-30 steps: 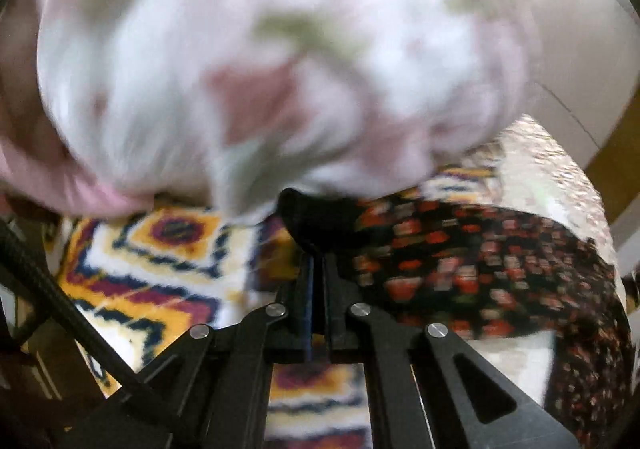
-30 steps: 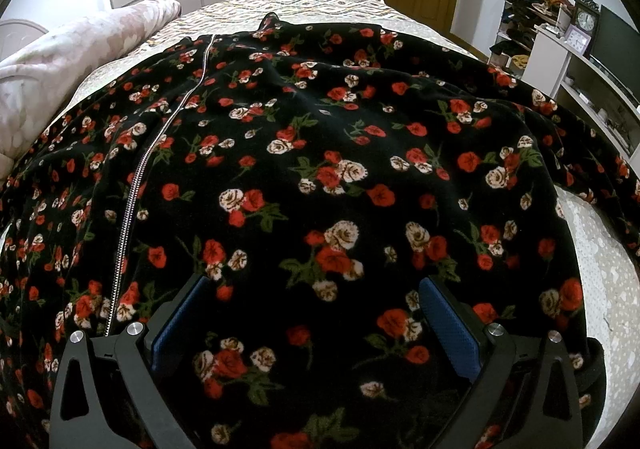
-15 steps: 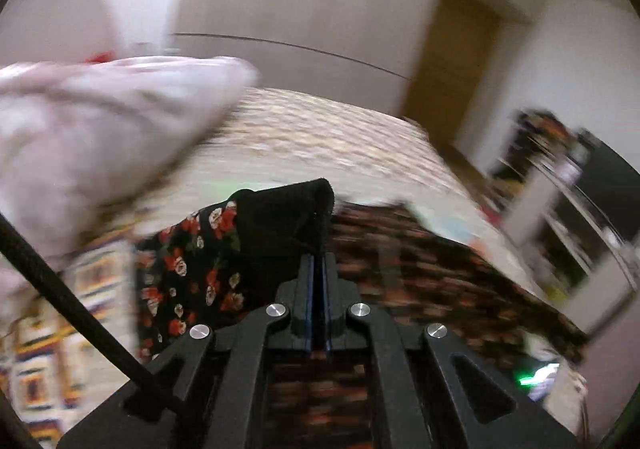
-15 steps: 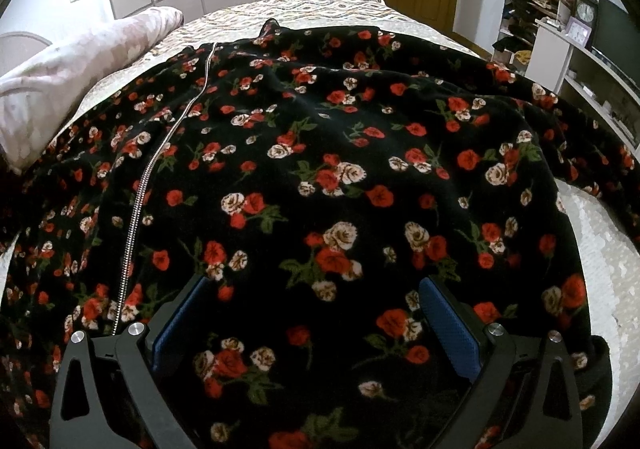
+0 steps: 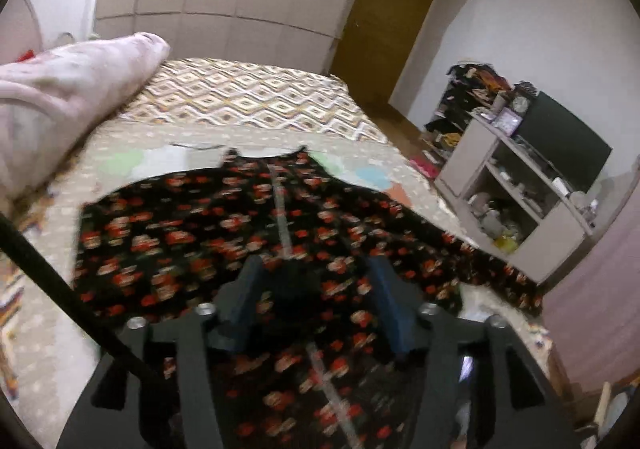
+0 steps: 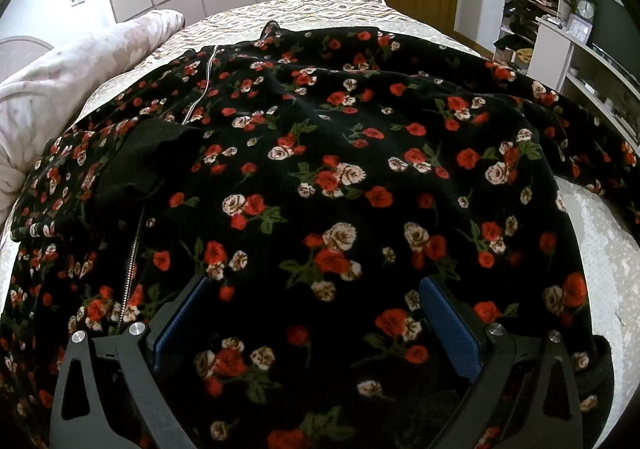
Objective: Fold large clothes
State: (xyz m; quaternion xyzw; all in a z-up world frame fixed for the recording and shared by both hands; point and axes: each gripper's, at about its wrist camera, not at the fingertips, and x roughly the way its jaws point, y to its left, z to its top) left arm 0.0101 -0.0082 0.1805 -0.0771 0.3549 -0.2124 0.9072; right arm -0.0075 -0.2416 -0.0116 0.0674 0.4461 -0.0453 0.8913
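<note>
Here the left gripper (image 5: 314, 293) has just been opening its jaws; they stand apart, and a dark fold of the floral garment (image 5: 192, 237) lies between the blue pads, which do not press it. The right gripper (image 6: 316, 313) is spread wide, low in its frame, over the same garment (image 6: 340, 177), pads clear of the cloth. The garment lies spread across the bed (image 5: 248, 93), zipper (image 6: 132, 261) at left. A pink duvet (image 6: 72, 81) sits upper left, a shelf unit (image 5: 516, 205) at right.
</note>
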